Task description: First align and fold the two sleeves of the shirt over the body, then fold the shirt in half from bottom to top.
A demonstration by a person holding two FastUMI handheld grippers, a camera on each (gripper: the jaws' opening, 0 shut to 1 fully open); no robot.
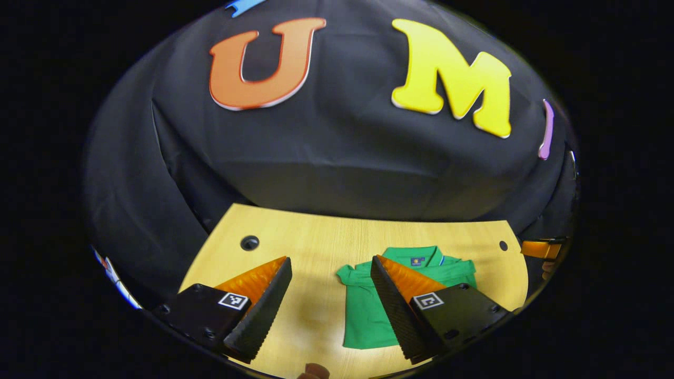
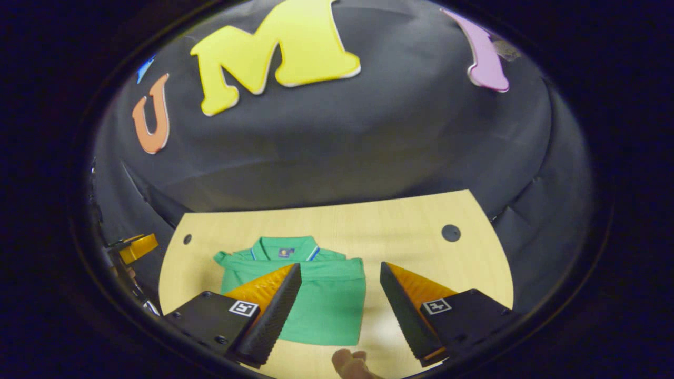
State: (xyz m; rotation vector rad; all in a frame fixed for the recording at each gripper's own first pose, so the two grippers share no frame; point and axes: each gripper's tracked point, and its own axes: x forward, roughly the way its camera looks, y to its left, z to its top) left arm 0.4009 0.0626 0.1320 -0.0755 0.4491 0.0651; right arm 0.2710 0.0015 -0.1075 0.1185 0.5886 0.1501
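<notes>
Left gripper view: left gripper (image 1: pixel 331 268) at the bottom of the frame, jaws spread wide, nothing between them, held above the wooden table (image 1: pixel 316 237). Green polo shirt (image 1: pixel 368 310) lying flat on the table in the lower centre-right of the frame, collar toward the top, bottom hem toward the lower edge. Partly hidden behind the gripper's right-hand finger (image 1: pixel 400 310); left-hand finger (image 1: pixel 263 310) over bare table, apart from the shirt. Short sleeve sticking out on the shirt's left side; the other side covered by the finger, so cannot tell how it lies. Round dark hole (image 1: pixel 249 242) in the table toward the left, a smaller hole (image 1: pixel 503 245) toward the right. Part of the right gripper (image 1: pixel 539 249) at the far right edge. A fingertip (image 1: pixel 316 371) at the very bottom edge.

Right gripper view: right gripper (image 2: pixel 339 271) at the bottom of the frame, jaws likewise wide apart and empty, above the table (image 2: pixel 410 221). Polo shirt (image 2: pixel 326 300) in the lower centre-left, collar up, its right edge straight and tidy, sleeve there apparently folded in; a sleeve tip poking out at the upper left. Left-hand finger (image 2: pixel 271 316) overlapping the shirt in the picture, right-hand finger (image 2: pixel 408 316) over bare wood just beside it. Part of the left gripper (image 2: pixel 138 247) at the far left edge. A hand (image 2: pixel 350 363) at the bottom edge. Black cloth wall (image 2: pixel 337 137) behind the table.
</notes>
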